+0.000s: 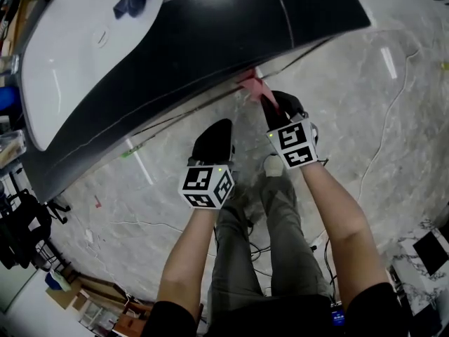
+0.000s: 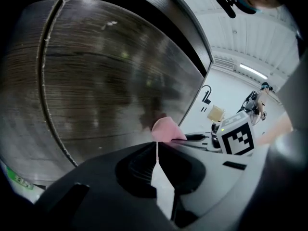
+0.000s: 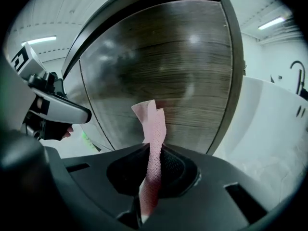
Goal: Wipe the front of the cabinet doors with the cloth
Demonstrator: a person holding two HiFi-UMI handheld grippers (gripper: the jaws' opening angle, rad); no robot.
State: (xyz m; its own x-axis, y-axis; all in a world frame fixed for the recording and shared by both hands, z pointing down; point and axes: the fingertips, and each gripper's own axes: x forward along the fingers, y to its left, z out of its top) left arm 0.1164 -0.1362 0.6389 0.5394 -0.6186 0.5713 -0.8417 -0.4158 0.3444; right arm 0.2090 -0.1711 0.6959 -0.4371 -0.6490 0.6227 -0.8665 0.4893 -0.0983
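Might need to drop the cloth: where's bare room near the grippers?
Bare grey marble floor lies right of the right gripper, which holds the pink cloth, and left of the shut left gripper. Crowded: the person's legs between, clutter at lower left.

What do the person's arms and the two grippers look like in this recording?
The left gripper and right gripper are black-bodied. Each carries a white cube with black square markers and a small green light. The forearms are bare, with short black sleeves.

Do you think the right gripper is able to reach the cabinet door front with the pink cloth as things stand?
Probably yes: the right gripper, shut on the pink cloth, faces the cabinet door with nothing visible between them.
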